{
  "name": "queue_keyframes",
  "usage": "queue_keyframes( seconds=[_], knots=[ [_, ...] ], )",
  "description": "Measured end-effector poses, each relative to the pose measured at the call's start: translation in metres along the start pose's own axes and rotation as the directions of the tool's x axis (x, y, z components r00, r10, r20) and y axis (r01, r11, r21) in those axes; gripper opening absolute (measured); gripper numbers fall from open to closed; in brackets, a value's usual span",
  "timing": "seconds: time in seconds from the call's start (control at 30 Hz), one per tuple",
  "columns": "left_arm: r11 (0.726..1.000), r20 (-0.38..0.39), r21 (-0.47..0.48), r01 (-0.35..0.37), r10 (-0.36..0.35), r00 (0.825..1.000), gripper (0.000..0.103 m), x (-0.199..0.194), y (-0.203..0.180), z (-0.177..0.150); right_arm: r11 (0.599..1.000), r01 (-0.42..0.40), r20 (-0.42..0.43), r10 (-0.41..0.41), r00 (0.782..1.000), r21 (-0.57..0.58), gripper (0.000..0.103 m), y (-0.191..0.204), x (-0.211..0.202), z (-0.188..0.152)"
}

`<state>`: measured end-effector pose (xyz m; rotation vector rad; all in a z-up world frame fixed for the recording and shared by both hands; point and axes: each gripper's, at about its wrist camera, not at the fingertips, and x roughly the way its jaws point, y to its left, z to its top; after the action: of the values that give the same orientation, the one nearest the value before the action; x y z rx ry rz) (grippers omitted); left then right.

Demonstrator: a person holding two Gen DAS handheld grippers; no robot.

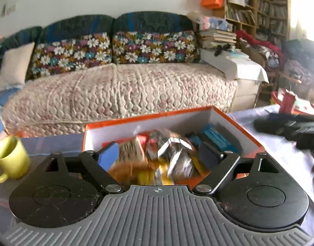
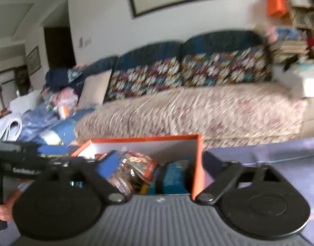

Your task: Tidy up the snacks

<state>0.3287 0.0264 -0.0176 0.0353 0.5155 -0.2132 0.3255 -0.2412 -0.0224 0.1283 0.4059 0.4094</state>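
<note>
Item: orange box (image 1: 247, 132), white inside, set on a pale-clothed table (image 1: 280, 149), sofa (image 1: 120, 90) behind. Contents: snack packets heaped loosely, namely a silver foil pack (image 1: 175, 153) at centre, a tan striped pack (image 1: 130, 153) at its 9 o'clock, red-and-orange wrappers (image 1: 154, 141) toward 11 o'clock, yellow packs (image 1: 146, 174) at 7 o'clock, and blue packs (image 1: 216, 137) standing on edge at 2 o'clock against the right wall. Left gripper (image 1: 163, 155): jaws spread, nothing between the pads, poised over the heap. Right gripper (image 2: 157, 164): jaws spread wide and empty, straddling the box's near right corner, one finger inside, one outside. Yellow mug (image 1: 11, 160) at 9 o'clock of the box, close to the left gripper's outer finger. Red carton (image 1: 288, 102) at 2 o'clock, well apart, outside the box. Step judged in hand: both tools free after placing, next pick pending. Handling advice: the foil pack will likely slip and crumple, so take it by a sealed edge; stand flat packs on edge beside the blue ones; shift the right tool clear of the corner before closing; mind the mug when swinging left.
</note>
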Motion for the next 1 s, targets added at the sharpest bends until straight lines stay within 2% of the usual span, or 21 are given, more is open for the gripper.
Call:
queue_keyframes(
  seconds=[0.13,0.2,0.3,0.37,0.43,0.57,0.7,0.77,0.83,0.93,0.97,1.0],
  knots=[
    [0.999,-0.045,0.047,0.002,0.000,0.999,0.068,-0.044,-0.018,-0.047,0.995,0.091,-0.016,-0.090,0.996,0.045,0.094,-0.007,-0.054,-0.042],
    [0.999,-0.100,0.053,0.007,-0.001,0.995,0.069,-0.057,-0.030,-0.074,0.985,0.134,-0.059,-0.128,0.990,0.109,0.094,-0.016,-0.069,-0.070],
    [0.999,-0.206,0.042,0.021,-0.012,0.978,0.068,-0.071,-0.047,-0.117,0.959,0.184,-0.128,-0.159,0.979,0.216,0.094,-0.031,-0.082,-0.107],
    [0.998,-0.247,0.054,0.008,0.006,0.969,0.066,-0.082,-0.057,-0.143,0.955,0.189,-0.161,-0.154,0.975,0.229,0.094,-0.036,-0.083,-0.116],
    [0.995,-0.244,0.094,-0.031,0.053,0.968,0.066,-0.093,-0.061,-0.156,0.958,0.186,-0.152,-0.155,0.976,0.216,0.094,-0.037,-0.087,-0.116],
    [0.969,-0.172,0.172,-0.176,0.205,0.963,0.071,-0.104,-0.045,-0.153,0.963,0.172,-0.140,-0.145,0.980,0.209,0.094,-0.035,-0.093,-0.114],
    [0.914,-0.095,0.270,-0.304,0.339,0.936,0.076,-0.086,-0.002,-0.135,0.973,0.133,-0.135,-0.108,0.985,0.188,0.094,-0.026,-0.097,-0.111],
    [0.896,-0.111,0.326,-0.302,0.354,0.929,0.076,-0.069,0.019,-0.130,0.979,0.125,-0.125,-0.105,0.987,0.161,0.094,-0.021,-0.101,-0.111],
    [0.905,-0.180,0.364,-0.220,0.300,0.937,0.074,-0.048,0.038,-0.126,0.981,0.134,-0.123,-0.117,0.986,0.143,0.094,-0.021,-0.102,-0.111],
    [0.913,-0.295,0.398,-0.088,0.218,0.931,0.054,-0.022,0.053,-0.128,0.973,0.161,-0.136,-0.139,0.981,0.164,0.094,-0.030,-0.101,-0.112],
    [0.924,-0.302,0.378,-0.064,0.188,0.935,0.038,-0.020,0.057,-0.129,0.969,0.170,-0.141,-0.145,0.979,0.180,0.094,-0.035,-0.101,-0.113],
    [0.936,-0.314,0.349,-0.051,0.168,0.934,0.002,-0.020,0.061,-0.127,0.965,0.178,-0.146,-0.151,0.978,0.193,0.094,-0.038,-0.101,-0.113]
  ],
)
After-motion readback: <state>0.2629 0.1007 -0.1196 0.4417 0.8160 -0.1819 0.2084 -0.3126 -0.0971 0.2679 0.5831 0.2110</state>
